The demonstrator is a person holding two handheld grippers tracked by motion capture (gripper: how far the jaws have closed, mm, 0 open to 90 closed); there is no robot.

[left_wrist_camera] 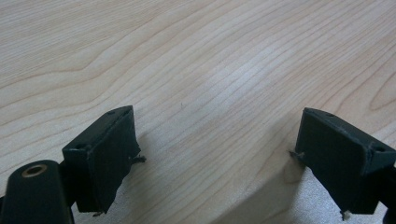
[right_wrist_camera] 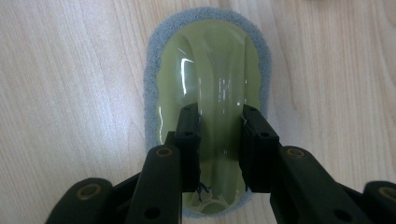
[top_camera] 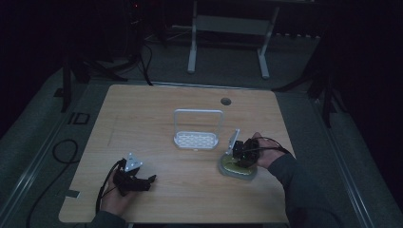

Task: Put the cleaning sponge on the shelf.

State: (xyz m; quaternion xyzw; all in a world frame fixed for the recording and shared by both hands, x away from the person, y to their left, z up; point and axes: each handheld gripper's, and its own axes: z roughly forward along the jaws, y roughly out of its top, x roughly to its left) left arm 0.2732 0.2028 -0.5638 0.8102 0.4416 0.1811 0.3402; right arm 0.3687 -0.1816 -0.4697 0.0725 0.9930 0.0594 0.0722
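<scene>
Your right hand-held gripper (right_wrist_camera: 219, 140) clamps its jaws on the raised yellow-green grip of a grey-edged scrubbing sponge (right_wrist_camera: 208, 60), which lies flat on the bench (top_camera: 157, 109) just right of the white rack (top_camera: 196, 137). Your left hand-held gripper (left_wrist_camera: 215, 158), jaws wide apart, hovers over bare wood well left of that rack.

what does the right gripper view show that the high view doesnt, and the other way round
Right gripper view alone: the scrubber's glossy yellow-green handle, its grey pad rim, and the right claw closed on the handle's raised ridge. High view alone: the white rack, the left claw open over bare wood, the table's cable hole, both forearms. Both: the scrubber, the right claw, the wooden table.
</scene>
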